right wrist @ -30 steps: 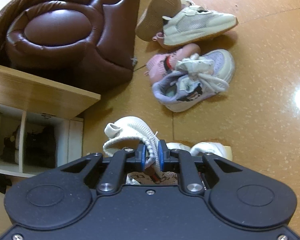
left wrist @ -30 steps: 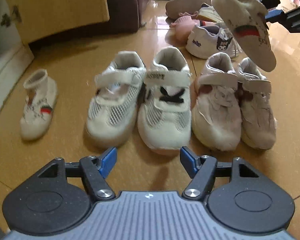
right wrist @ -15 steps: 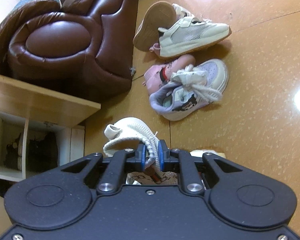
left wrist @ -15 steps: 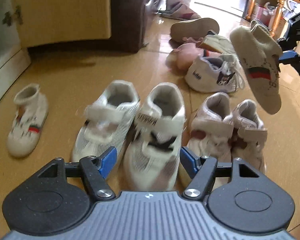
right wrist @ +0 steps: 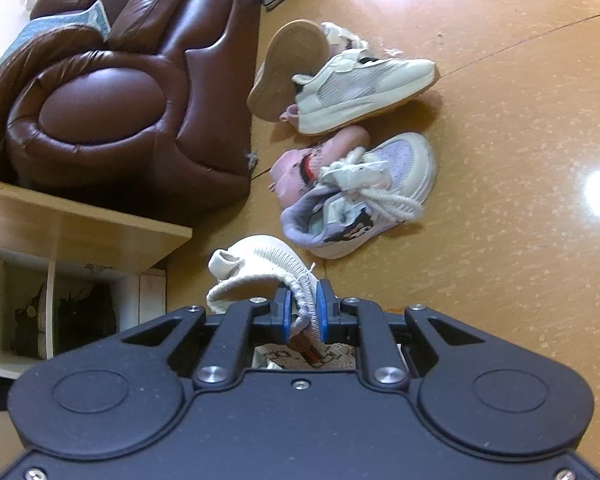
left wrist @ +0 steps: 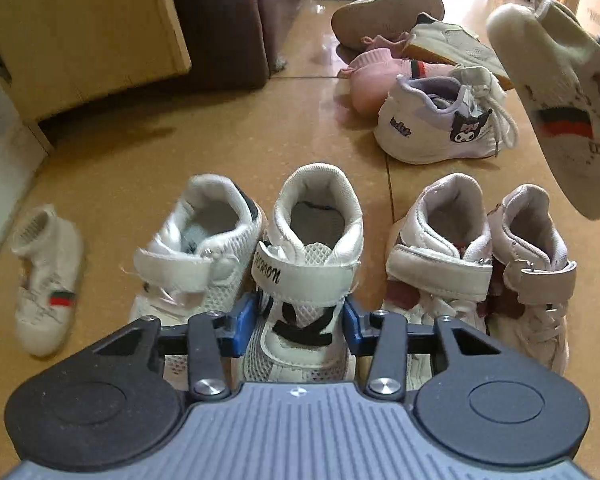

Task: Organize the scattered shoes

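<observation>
The brown leather armchair (right wrist: 112, 92) fills the upper left of my right wrist view; my left wrist view catches only its dark side at top centre. Below it in the right view a wooden cabinet (right wrist: 80, 236) stands open, with dark shapes in its white compartments that I cannot make out.

On the floor (left wrist: 220, 132) my left view shows a row of shoes with heels toward the top of the frame and toes toward me. The white mesh shoe (left wrist: 312, 280) sits at lower centre, long axis running up the frame, and my left gripper (left wrist: 298, 318) has its jaws spread to either side of the shoe's forefoot, not clenched. Its partner (left wrist: 196, 256) lies just beside it to the left, and a beige pair (left wrist: 480, 256) to the right. A small knit sock shoe (left wrist: 46, 280) lies alone at the left edge.

At upper right is the loose heap: a cartoon sneaker (right wrist: 360, 196) lying across a pink shoe (right wrist: 316, 156), and a cream runner (right wrist: 364, 84) against an upturned sole (right wrist: 288, 68).

My right gripper (right wrist: 302, 312) has its jaws pinched on the collar of the second sock shoe (right wrist: 260, 268). Only the left view shows it whole (left wrist: 556, 108), hanging in the air at the right edge, sole facing left, toe slanting down.
</observation>
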A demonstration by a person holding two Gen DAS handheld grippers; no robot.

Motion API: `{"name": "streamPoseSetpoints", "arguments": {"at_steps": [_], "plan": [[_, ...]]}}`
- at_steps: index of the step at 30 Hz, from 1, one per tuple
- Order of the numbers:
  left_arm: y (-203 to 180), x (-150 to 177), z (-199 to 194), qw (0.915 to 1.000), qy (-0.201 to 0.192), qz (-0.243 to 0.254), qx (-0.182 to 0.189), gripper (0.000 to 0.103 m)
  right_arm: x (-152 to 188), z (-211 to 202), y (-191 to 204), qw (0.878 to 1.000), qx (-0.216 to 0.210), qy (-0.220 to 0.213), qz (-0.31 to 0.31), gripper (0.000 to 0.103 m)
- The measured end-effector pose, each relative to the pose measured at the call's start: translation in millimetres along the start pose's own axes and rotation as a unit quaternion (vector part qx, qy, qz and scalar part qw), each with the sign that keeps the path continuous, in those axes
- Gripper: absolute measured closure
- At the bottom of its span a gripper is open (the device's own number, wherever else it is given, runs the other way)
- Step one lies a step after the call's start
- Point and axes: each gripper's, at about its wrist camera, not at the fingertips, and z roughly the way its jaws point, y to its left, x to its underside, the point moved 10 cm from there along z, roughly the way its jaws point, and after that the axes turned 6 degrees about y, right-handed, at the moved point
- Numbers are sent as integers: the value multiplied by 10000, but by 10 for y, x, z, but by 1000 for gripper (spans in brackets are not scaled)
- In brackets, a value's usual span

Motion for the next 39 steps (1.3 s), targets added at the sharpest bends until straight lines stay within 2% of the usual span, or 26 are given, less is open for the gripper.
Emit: {"name": "streamPoseSetpoints", "arguments": {"at_steps": [1,7,9,13,16,22,24,29,34,37,39], "plan": [[-23,-27,-44,9999,-39,-61,83,61,-16,-11,-2,10000,-15,-21,19,89],[-140,-346,-535,9982,-601,2,-47,67,-87,-185,39,9997,-51,-222,49,89],[-335,-394,-714,9966,-790,196,87,67,-117,-287,47,9995,-94,-304,82,89],[-762,-378,-863,9937,-913,466,449,67,-264,-574,59,9980,-159,-601,119,89],[-1102,-318,-874,9918,-844,523,803,67,-380,-843,8,9958,-222,-857,221,89],[-1469,-281,-791,9901,-784,627,986,69,-535,-1218,-246,9911,-249,-1209,489,89],[-1598,-322,-832,9889,-840,585,1073,71,-563,-1258,-347,9901,-222,-1253,590,89],[-2033,-298,-883,9826,-833,883,1405,72,-653,-1310,-554,9865,-217,-1371,866,89],[-2272,-109,-584,9841,-526,936,1416,80,-668,-1258,-651,9863,-228,-1324,960,89],[-2416,-42,-518,9809,-525,1152,1477,79,-647,-1210,-734,9871,-182,-1242,996,89],[-2515,31,-466,9795,-350,1275,1518,79,-623,-1176,-808,9879,-114,-1170,1013,89]]}}
